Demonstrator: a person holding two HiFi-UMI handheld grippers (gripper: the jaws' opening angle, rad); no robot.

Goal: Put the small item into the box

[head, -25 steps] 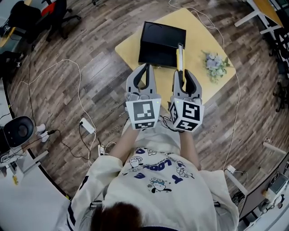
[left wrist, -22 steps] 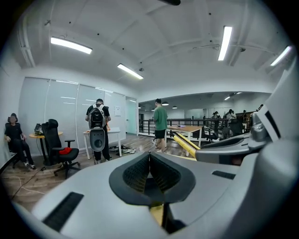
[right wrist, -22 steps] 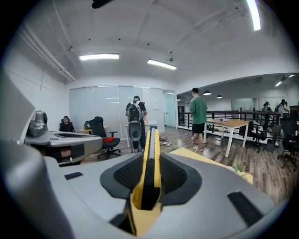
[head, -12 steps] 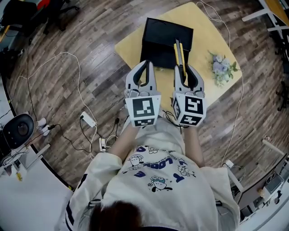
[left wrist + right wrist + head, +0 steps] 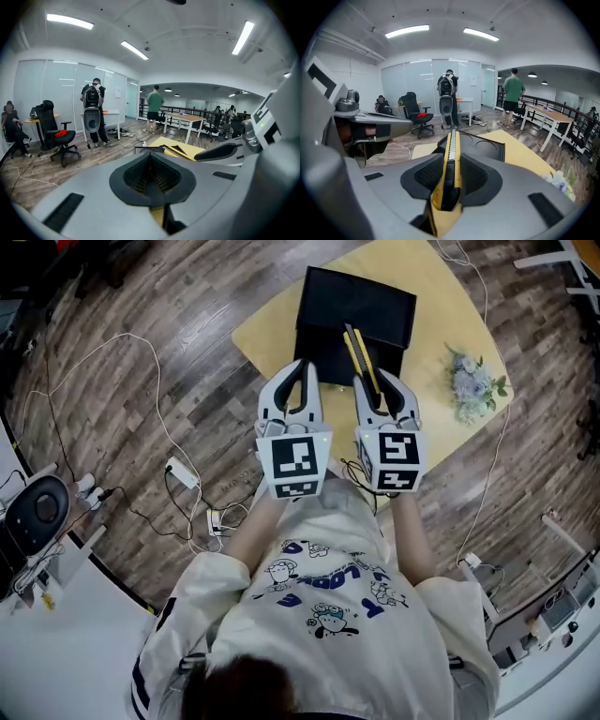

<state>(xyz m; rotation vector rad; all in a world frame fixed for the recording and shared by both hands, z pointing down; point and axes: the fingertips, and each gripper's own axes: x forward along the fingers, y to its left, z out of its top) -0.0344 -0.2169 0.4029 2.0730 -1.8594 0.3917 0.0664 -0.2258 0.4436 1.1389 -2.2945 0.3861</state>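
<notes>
A black open box (image 5: 356,317) sits on a yellow table (image 5: 272,329). My right gripper (image 5: 379,390) is shut on a yellow utility knife (image 5: 360,359), whose tip reaches over the box's near edge. In the right gripper view the knife (image 5: 450,161) stands between the jaws and points at the box (image 5: 480,147). My left gripper (image 5: 301,376) hovers beside it at the box's near left corner, jaws together with nothing between them. The left gripper view shows the box (image 5: 146,150) low ahead.
A small bunch of pale flowers (image 5: 474,389) lies on the table's right side. Cables and a power strip (image 5: 181,500) trail over the wooden floor to the left. Office chairs, desks and standing people fill the room beyond the table.
Both grippers have come closer to the box. The knife's tip, earlier beside the box's near right corner, now lies over the box's near edge.
</notes>
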